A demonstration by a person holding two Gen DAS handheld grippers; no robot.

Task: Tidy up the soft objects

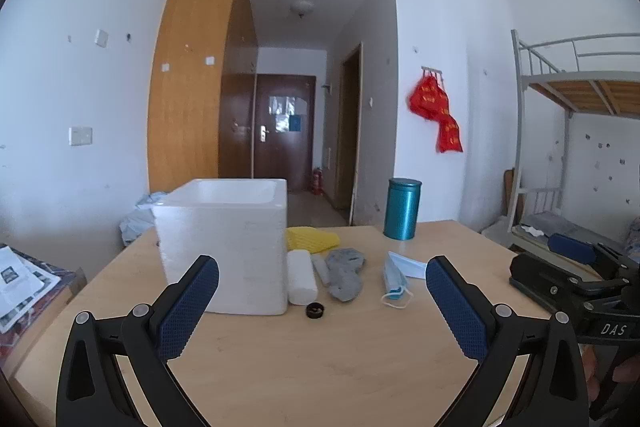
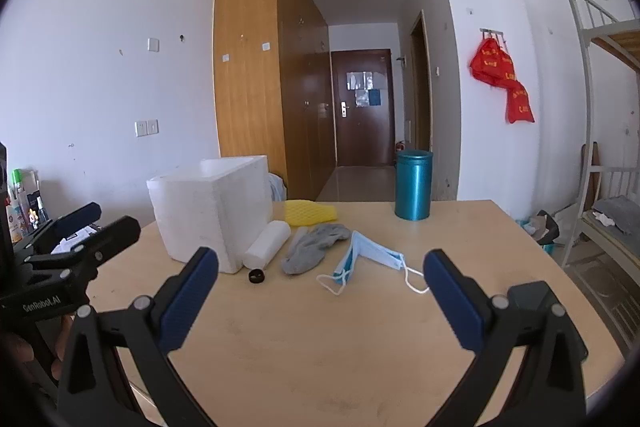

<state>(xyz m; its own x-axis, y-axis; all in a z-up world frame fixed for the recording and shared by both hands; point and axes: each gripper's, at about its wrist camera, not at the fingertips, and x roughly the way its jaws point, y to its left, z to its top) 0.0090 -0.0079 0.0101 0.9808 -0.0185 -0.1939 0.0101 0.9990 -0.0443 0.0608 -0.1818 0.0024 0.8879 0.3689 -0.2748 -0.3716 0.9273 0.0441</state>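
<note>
**Inspector A:** What was the state of the claws?

**Inspector B:** The left gripper (image 1: 322, 287) and right gripper (image 2: 320, 281) both stood spread apart and empty above the near edge of the table (image 2: 320, 355), apparently staged for a first pick.

**A:** And ahead of them?

**B:** A black cap (image 2: 256, 275) lay nearest. Just beyond it, a blue face mask (image 2: 370, 254) lay between the right claw's fingers, with a grey sock (image 2: 316, 251) and white roll (image 2: 267, 242) to its left, the roll against the white foam box (image 1: 224, 243).

**A:** Further out?

**B:** A yellow sponge (image 2: 310, 213) lay behind the sock and a teal canister (image 2: 414, 185) stood at the far edge. I judged the open box the likely destination, hence the soft items grouped beside it.
</note>
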